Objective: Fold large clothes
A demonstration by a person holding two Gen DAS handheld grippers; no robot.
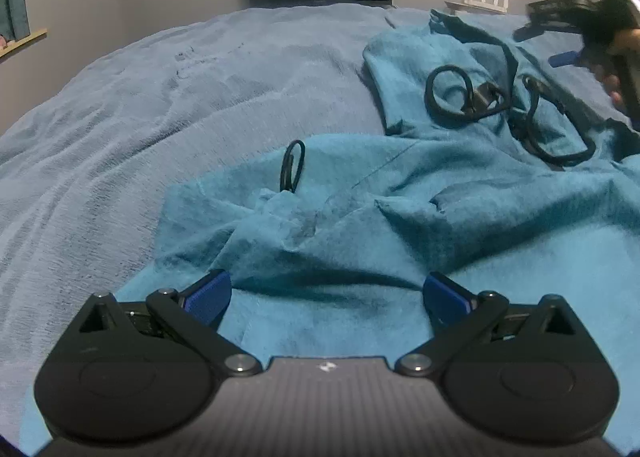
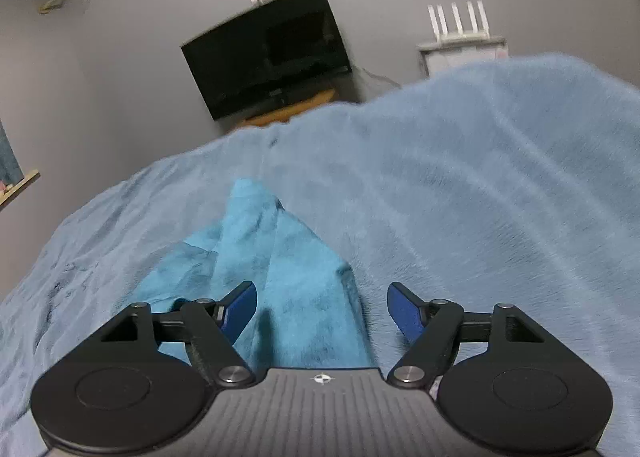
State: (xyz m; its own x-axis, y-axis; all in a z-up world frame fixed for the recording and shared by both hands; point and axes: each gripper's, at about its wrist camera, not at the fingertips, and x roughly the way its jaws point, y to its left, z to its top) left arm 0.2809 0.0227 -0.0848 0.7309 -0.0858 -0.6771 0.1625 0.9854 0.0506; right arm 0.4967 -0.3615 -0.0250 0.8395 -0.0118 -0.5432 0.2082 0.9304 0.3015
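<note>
A big teal hoodie (image 1: 400,217) is spread out on a bed covered with a pale blue blanket (image 1: 180,97). It is seen just past the left tongs (image 1: 327,297), with loose cloth bunched up right in front of them and flat cloth lying under them. The hood (image 1: 460,69) is farther off and to the right of the left tongs, and black cords (image 1: 448,97) are curled on top of it.

The left tongs are spread wide apart, and nothing is held between them. The right tongs (image 2: 322,311) are also apart, and nothing is pinched by them. A strip of the hoodie, maybe a sleeve (image 2: 280,265), is seen under and ahead of the right tongs, a little to their left side. The right tongs are also seen from the left camera, blurred, far off to the right near the hood.

Not much folding looks done yet. The cloth is still wrinkled and no neat folded shape can be seen. The sleeves and the hood most likely still need to be folded in, and then the body needs to be folded over.
</note>
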